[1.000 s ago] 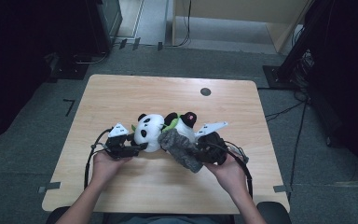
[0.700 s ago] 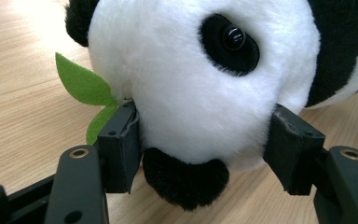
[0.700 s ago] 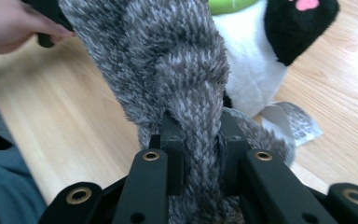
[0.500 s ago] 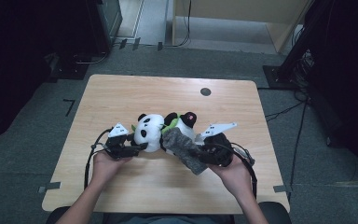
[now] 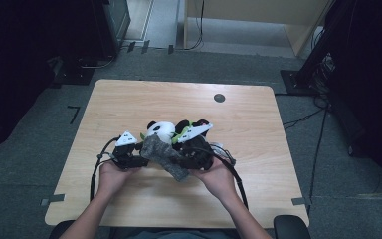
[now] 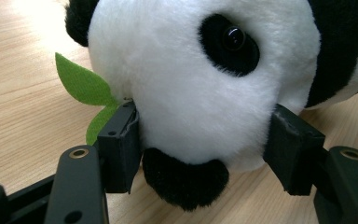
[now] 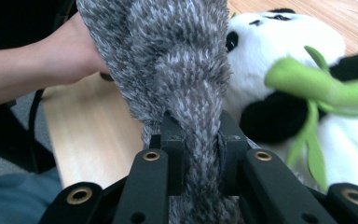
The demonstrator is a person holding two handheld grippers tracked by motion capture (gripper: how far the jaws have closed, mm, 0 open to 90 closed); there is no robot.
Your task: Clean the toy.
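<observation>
A black-and-white panda plush with a green leaf lies on the wooden table. My left gripper is shut on the panda's head, one pad pressing into each side. In the high view the left gripper sits at the panda's left. My right gripper is shut on a grey knitted cloth, which drapes up over its jaws. Seen from above, the cloth hangs between the two hands, with the right gripper just right of it. The panda lies beyond the cloth.
A small dark round disc marks the far side of the table. Cables trail from both grippers over the near part of the table. The person's left hand is close behind the cloth. Dark furniture and cables stand on the floor around the table.
The right gripper has carried the grey cloth leftward, closer to the panda's head and the left gripper. The left gripper and panda have stayed put.
</observation>
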